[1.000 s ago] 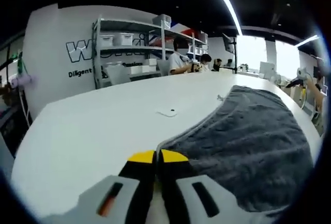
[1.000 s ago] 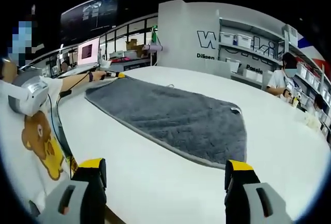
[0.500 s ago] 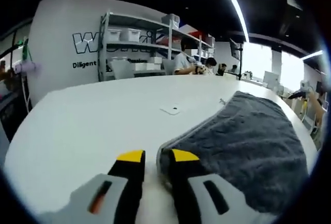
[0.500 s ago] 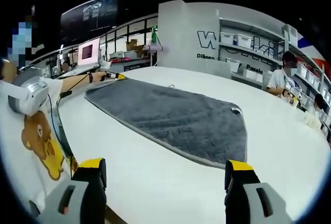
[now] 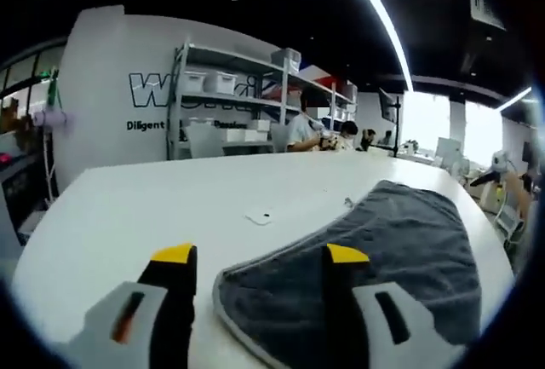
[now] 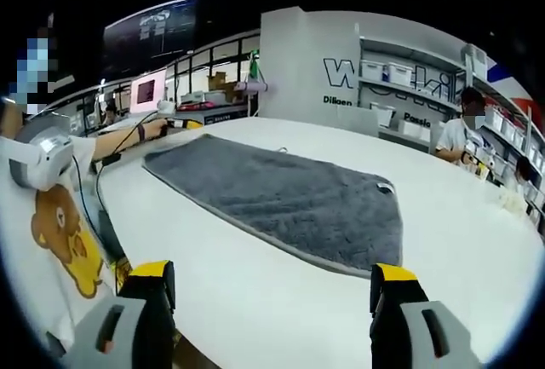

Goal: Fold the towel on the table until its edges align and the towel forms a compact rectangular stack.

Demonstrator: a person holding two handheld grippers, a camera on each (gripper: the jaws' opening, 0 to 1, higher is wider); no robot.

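A wide white table (image 6: 281,301) is seen carrying a grey towel (image 6: 281,198), which lies spread flat and unfolded, ahead of and well apart from the right tongs (image 6: 272,296). Those tongs are held wide open with nothing between them, above the table's near edge.

In the left gripper view, the left tongs (image 5: 260,262) are also spread open, and the towel's (image 5: 375,258) pale-hemmed corner is framed between them; whether it is yet touched cannot be told.

The step in hand is judged to be the pinching of this corner. It is best done with the tongs lowered until the hem is slid between them, then closed on the hem itself rather than on loose pile, so that only one layer is lifted. The matching corner is best taken by the right tongs before any lift, so that both edges are carried over together and laid square.

A small white tag (image 5: 260,216) is seen on the table beyond the left tongs.
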